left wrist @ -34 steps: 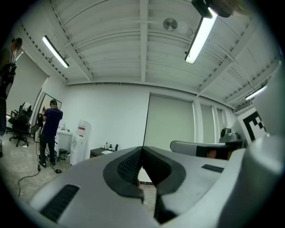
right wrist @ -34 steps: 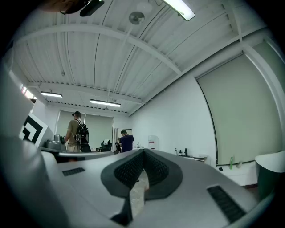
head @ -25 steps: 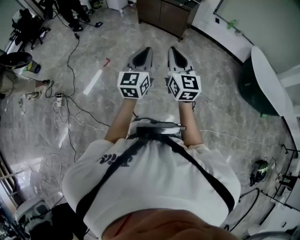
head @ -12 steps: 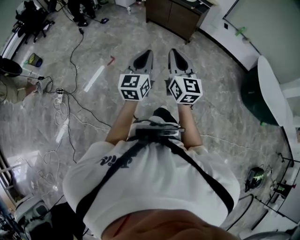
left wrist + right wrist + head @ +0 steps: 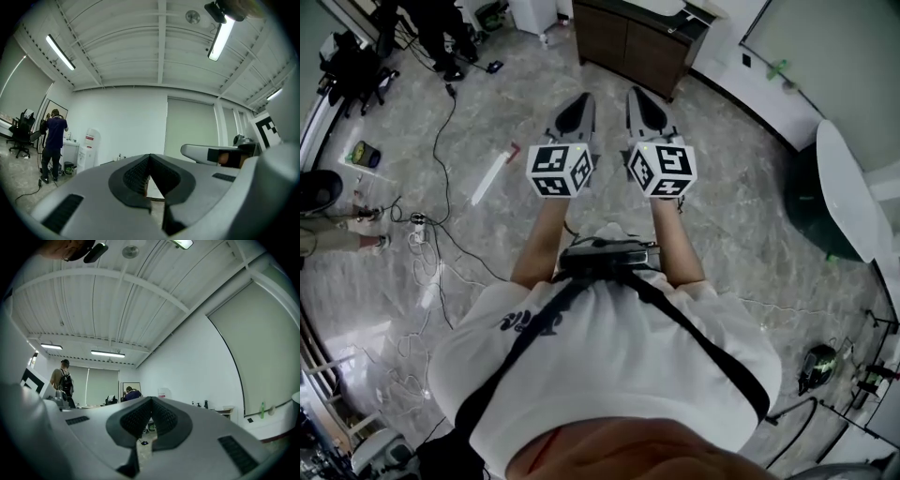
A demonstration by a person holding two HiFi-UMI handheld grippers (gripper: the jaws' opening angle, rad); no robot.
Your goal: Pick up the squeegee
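While both pairs of tongs pointed level ahead of the person, left gripper and right gripper were clenched on nothing. The probable squeegee, a pale bar with a red stub, lay flat on the marble floor, left of the left gripper and beside the cable. Judged light and stiff, with a soft blade edge. Best hold: the red stub, though it sat low.

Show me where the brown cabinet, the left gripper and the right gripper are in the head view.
brown cabinet [image 5: 623, 42]: head view, on its front door.
left gripper [image 5: 583, 99]: head view, at its closed fingertips.
right gripper [image 5: 635, 92]: head view, at its closed fingertips.
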